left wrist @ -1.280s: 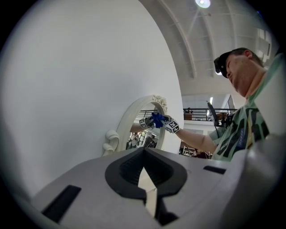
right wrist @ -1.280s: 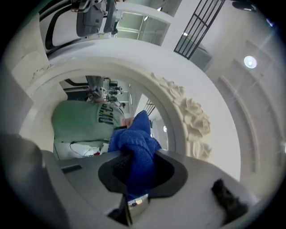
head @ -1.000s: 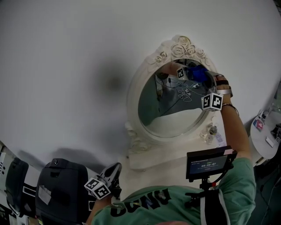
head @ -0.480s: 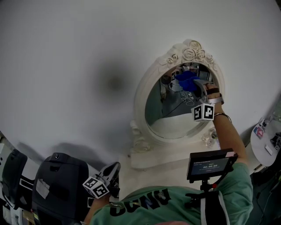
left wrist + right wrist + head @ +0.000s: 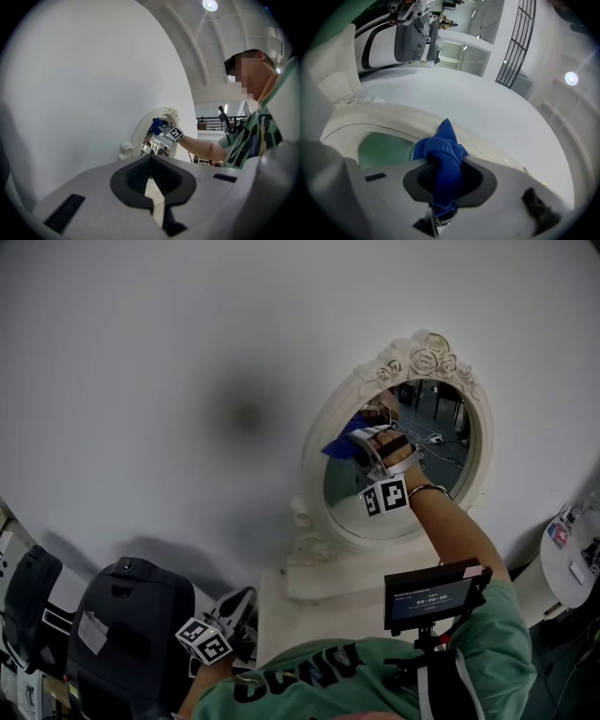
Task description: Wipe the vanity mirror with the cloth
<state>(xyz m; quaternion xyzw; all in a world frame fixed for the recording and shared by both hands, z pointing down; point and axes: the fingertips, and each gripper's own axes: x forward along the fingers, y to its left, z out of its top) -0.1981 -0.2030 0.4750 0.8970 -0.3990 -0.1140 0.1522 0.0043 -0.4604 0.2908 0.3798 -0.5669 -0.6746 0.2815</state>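
Note:
An oval vanity mirror in an ornate white frame (image 5: 317,468) stands against the white wall. My right gripper (image 5: 359,448) is shut on a blue cloth (image 5: 343,445) and presses it to the glass at the mirror's upper left, close to the frame. In the right gripper view the cloth (image 5: 441,151) bunches out of the jaws against the pale rim (image 5: 393,117). My left gripper (image 5: 241,607) hangs low by the person's body, far from the mirror, jaws together and empty. The left gripper view shows the mirror (image 5: 159,140) and the cloth (image 5: 156,125) in the distance.
The mirror stands on a white shelf (image 5: 323,596). A black bag (image 5: 127,638) sits at the lower left beside my left gripper. A small screen (image 5: 433,594) is mounted on the person's chest. A round white table (image 5: 574,563) with small items shows at the right edge.
My right gripper has carried the blue cloth across the glass, from the mirror's upper right to its upper left. The left gripper has stayed low.

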